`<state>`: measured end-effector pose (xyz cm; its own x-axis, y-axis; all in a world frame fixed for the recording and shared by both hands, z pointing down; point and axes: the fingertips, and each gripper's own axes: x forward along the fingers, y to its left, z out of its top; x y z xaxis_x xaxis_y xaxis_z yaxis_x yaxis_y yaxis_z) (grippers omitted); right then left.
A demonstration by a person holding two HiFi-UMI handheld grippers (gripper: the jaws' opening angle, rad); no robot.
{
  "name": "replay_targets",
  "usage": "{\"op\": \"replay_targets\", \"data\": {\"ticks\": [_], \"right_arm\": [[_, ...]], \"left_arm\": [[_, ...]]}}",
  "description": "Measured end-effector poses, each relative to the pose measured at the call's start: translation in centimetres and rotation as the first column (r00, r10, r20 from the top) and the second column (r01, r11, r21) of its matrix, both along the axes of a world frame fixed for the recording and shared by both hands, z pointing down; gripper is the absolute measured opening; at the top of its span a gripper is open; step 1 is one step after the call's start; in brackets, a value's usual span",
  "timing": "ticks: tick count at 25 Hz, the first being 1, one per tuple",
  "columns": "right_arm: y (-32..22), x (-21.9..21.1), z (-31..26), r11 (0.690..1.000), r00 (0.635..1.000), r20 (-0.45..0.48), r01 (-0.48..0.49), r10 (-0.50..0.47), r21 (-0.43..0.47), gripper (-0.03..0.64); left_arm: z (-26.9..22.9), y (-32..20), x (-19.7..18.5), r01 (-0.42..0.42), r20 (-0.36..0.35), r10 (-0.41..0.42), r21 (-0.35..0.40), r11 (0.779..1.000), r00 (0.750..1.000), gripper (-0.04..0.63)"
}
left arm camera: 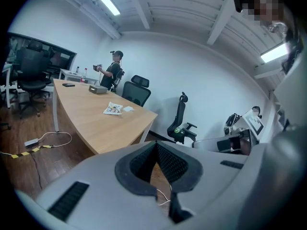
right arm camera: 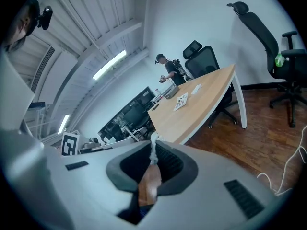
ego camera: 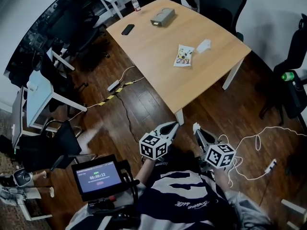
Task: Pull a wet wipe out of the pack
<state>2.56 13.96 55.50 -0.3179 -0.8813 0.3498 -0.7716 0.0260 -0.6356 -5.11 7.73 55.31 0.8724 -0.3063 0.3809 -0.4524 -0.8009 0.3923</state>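
The wet wipe pack [ego camera: 183,55] lies flat on the light wooden table [ego camera: 153,61], with a loose white wipe [ego camera: 203,45] beside it. Both gripper views show the pack [left arm camera: 114,109] [right arm camera: 182,101] far off on the tabletop, and the loose wipe [left arm camera: 128,109] [right arm camera: 195,88] next to it. I hold both grippers close to my body, over the floor and short of the table's near corner. My left gripper [ego camera: 173,126] [left arm camera: 156,143] is shut and holds nothing. My right gripper [ego camera: 196,128] [right arm camera: 153,140] is also shut, and only floor and a white table leg show through the sliver between its jaws.
A grey box [ego camera: 163,17], a black handset [ego camera: 127,29] and a bottle [ego camera: 135,4] stand at the table's far end. Office chairs ring the table, and one holds a green bottle [ego camera: 288,75]. Cables [ego camera: 259,143] lie on the wooden floor. A person [left arm camera: 114,68] stands beyond the table.
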Motion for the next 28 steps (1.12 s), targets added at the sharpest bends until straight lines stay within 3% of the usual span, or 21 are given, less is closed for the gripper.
{"op": "replay_targets", "data": {"ticks": [9,16,28], "right_arm": [[2.0,0.8,0.5,1.0,0.999,0.031,0.016,-0.017,0.02,0.025],[2.1,1.6,0.9,0.999,0.999,0.03,-0.02,0.019,0.038,0.025],[-0.7,-2.9,0.3,0.998,0.999,-0.033,-0.025,0.027,0.056,0.025]], "left_arm": [[0.1,2.7,0.5,0.019,0.038,-0.019,0.002,1.0,0.999,0.003],[0.9,4.0,0.7,-0.019,0.056,0.02,-0.006,1.0,0.998,0.003],[1.0,0.8,-3.6,-0.037,0.024,0.037,0.011,0.999,0.999,0.003]]}}
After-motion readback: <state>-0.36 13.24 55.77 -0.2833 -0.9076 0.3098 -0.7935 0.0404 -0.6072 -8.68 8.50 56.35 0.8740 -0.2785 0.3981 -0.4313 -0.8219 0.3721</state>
